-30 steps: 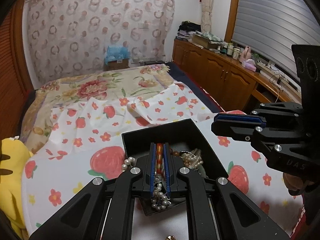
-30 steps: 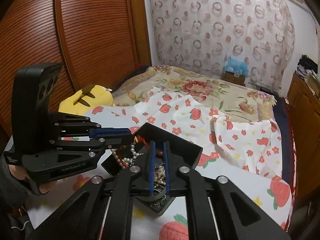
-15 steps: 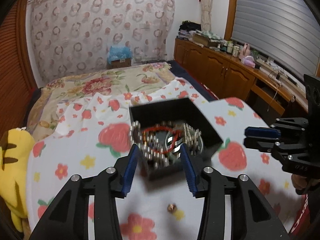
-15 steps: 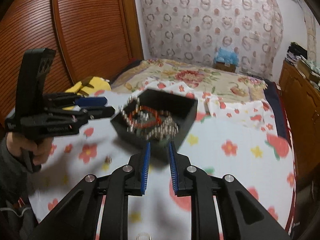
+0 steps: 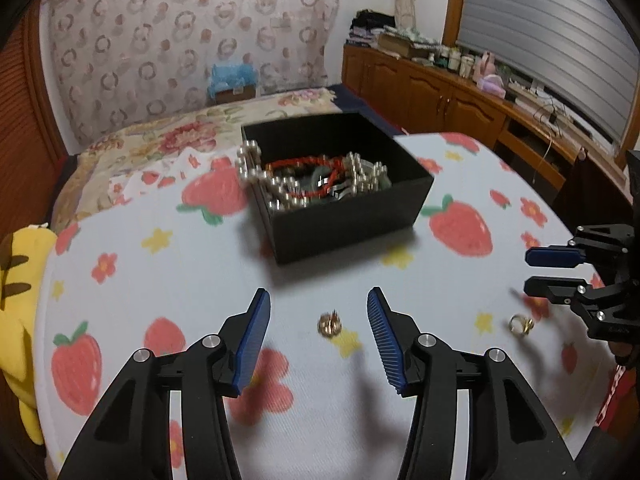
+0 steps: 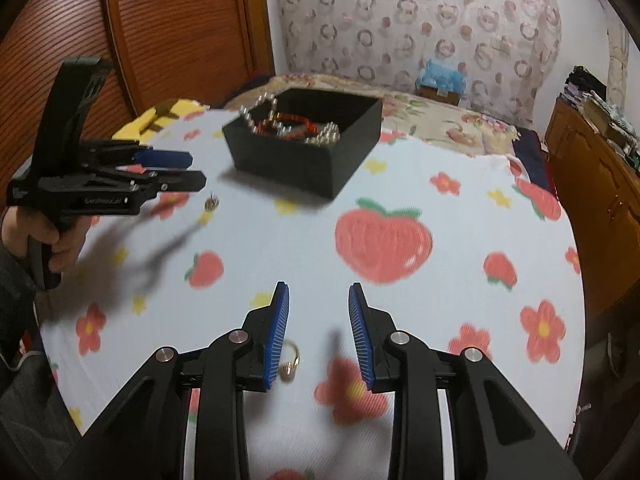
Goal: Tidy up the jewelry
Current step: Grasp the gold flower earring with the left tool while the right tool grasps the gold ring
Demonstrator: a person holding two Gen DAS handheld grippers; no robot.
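I count one black rectangular cardboard box (image 5: 352, 216) heaped with jewelry, two small gold rings, one (image 5: 329, 324) by my left gripper and one (image 5: 520, 325) by my right, and one yellow plush toy (image 5: 18, 280).

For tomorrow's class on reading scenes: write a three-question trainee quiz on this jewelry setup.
1. True or false: the black box is empty.
2. How many gold rings lie on the cloth outside the box?
3. The left hand-held gripper is: A) shut on a ring, B) open above a ring, C) inside the box.

Key: 1 false, it holds pearls and a red cord. 2 two, the second near the right hand-held gripper. 3 B.
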